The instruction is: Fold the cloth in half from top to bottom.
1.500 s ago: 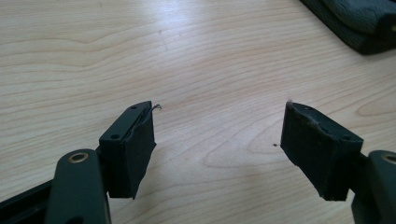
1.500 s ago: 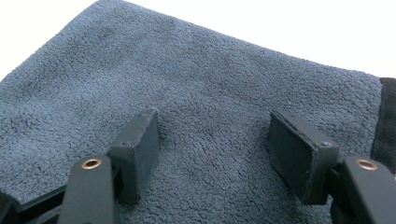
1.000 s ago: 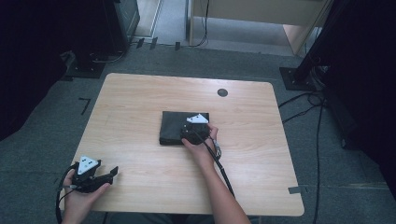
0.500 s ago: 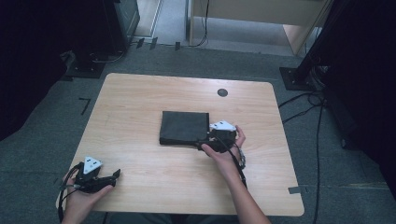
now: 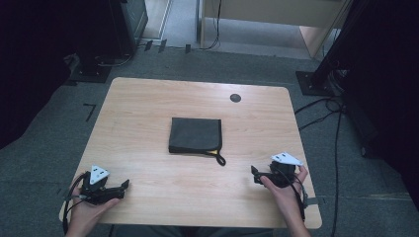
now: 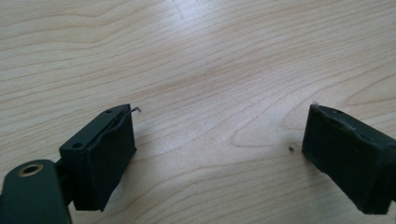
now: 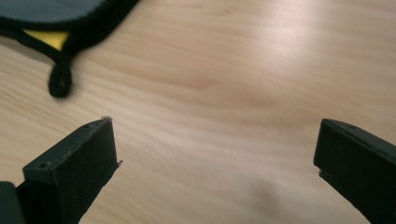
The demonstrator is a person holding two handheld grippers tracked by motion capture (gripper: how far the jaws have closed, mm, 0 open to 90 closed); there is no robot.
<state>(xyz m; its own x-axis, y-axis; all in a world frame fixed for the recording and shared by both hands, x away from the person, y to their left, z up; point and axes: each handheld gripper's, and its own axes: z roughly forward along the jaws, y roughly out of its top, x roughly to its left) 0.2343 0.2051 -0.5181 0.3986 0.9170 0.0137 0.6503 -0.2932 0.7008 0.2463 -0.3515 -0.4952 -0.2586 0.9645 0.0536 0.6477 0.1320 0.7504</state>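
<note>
Nearest the person, at the table's front edge, both hands rest on the wood. The left hand [image 5: 84,217] holds the left gripper [image 5: 124,186] at the front left corner, its grey three-cornered plate on top and a cable looping behind it. In the left gripper view [image 6: 219,149] its jaws stand wide apart with nothing between them but bare wood grain and a tiny dark speck near the right-hand jaw.

The right hand [image 5: 286,190] holds the right gripper [image 5: 254,174] near the front right corner, pointing toward the table's middle, its cable running back along the forearm. In the right gripper view [image 7: 215,154] its jaws are likewise spread wide and grip nothing; the wood between them is bare.

Farther in, about the middle of the wooden table [image 5: 148,108], lies a flat, folded dark cloth pouch [image 5: 195,134] with a yellow-lined edge and a small black loop [image 5: 220,159] trailing from its near right corner. It sits well apart from both grippers, nothing lying between it and them. The right gripper view catches that corner and the loop [image 7: 60,81] at its upper left.

Beyond it, near the far edge, is a small dark round disc [image 5: 235,98] set in the tabletop.

Past the table, grey carpet [image 5: 183,61], black stand bases [image 5: 91,74] and cables [image 5: 321,106] lie on the floor.
</note>
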